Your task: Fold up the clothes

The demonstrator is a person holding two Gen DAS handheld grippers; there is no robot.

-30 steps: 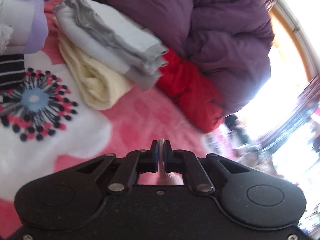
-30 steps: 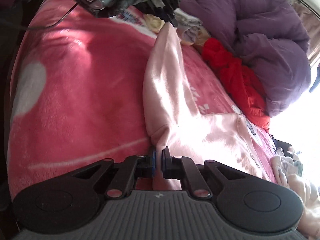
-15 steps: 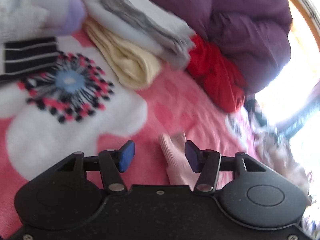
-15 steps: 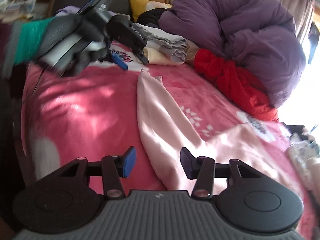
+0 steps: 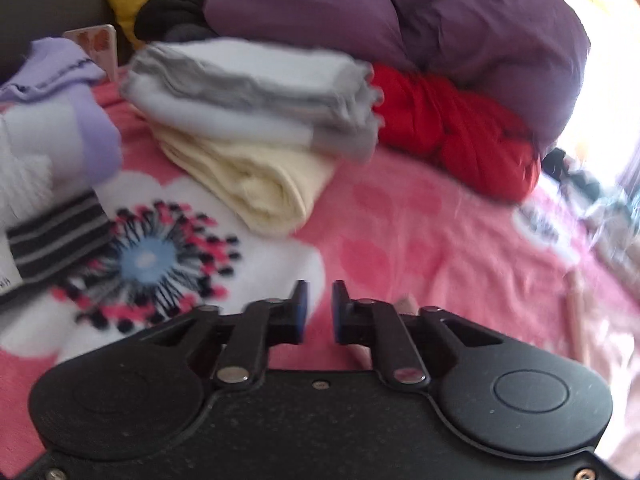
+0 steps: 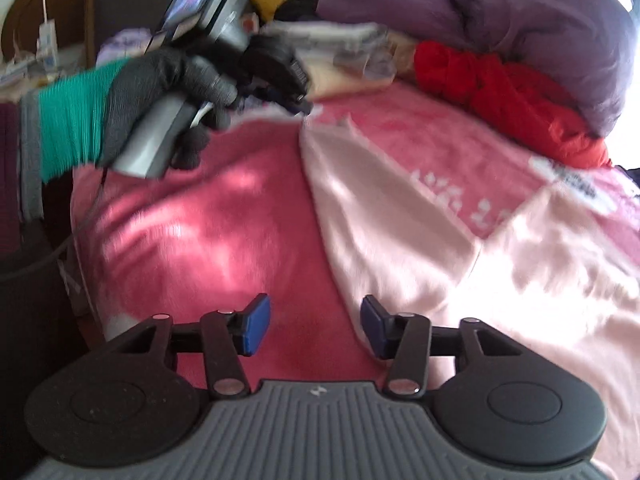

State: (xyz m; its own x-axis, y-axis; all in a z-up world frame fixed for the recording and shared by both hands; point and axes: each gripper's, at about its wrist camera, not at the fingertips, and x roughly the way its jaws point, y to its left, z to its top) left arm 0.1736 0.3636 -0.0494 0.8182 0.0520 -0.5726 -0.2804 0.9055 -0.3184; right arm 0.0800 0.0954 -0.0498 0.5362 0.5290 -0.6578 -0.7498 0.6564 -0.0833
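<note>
Left wrist view: my left tongs [image 5: 317, 312] are closing on nothing, pads a narrow gap apart over the pink blanket [image 5: 420, 240]. A second ago they pinched the cuff of the pale pink garment [image 6: 500, 264]; now only a scrap of that cloth shows at 5 o'clock, just beside the right pad and outside the gap. At 11 o'clock lies the cream folded piece [image 5: 256, 184] with the grey-and-white folded stack [image 5: 256, 88] on top; at 1 o'clock the red bundle [image 5: 452, 132] against the purple duvet [image 5: 460, 28].

Right wrist view: my right tongs [image 6: 315, 326] stand spread and empty where before they clamped the garment's edge. The garment lies released on the bed, its sleeve running from 12 o'clock, near my gloved left hand [image 6: 168, 92], down to 3 o'clock, where the body spreads out.

Judgement: both ends have been let go, so the sleeve is laid straight. Fresh grips come next before any fold.
</note>
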